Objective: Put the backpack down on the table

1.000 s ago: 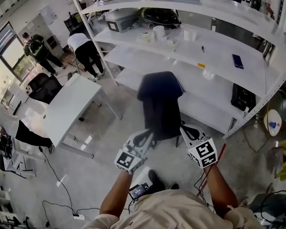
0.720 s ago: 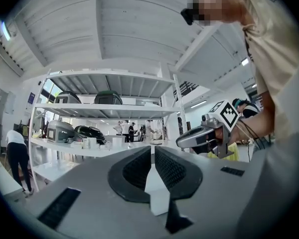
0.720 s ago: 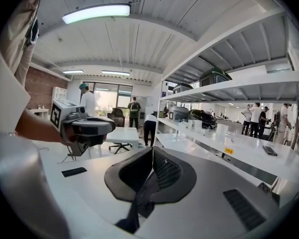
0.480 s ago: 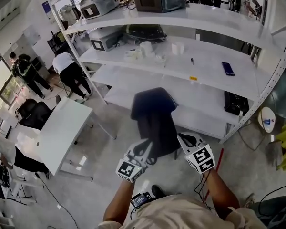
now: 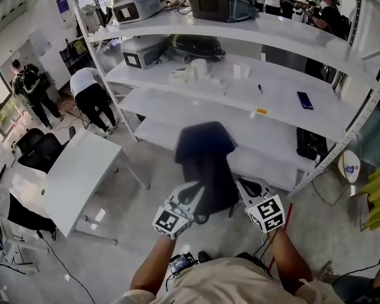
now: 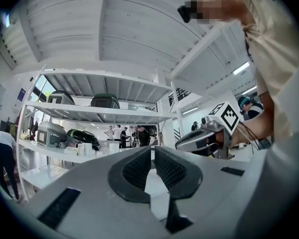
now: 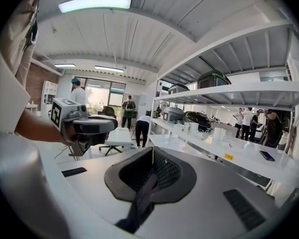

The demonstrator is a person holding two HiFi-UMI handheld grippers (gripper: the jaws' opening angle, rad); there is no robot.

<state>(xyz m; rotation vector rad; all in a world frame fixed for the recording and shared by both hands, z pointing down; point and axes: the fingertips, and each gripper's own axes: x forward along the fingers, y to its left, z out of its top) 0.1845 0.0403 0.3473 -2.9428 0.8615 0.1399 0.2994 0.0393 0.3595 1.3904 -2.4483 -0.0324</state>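
Carry step: backpack (image 5: pixel 204 163) hangs between left tongs (image 5: pixel 191 194) and right tongs (image 5: pixel 246 187), both clamped on it. Next: swing to bench (image 5: pixel 76 176), frame left, then lower.

The backpack (image 5: pixel 206 163) is dark, nearly black, with a rounded far end. It hangs clear of the floor in front of the person, held at its near end by the left gripper (image 5: pixel 193 192) and the right gripper (image 5: pixel 244 185). A dark strap (image 7: pixel 139 198) is pinched in the right one. The white table (image 5: pixel 76 176) stands well apart, off to the left.
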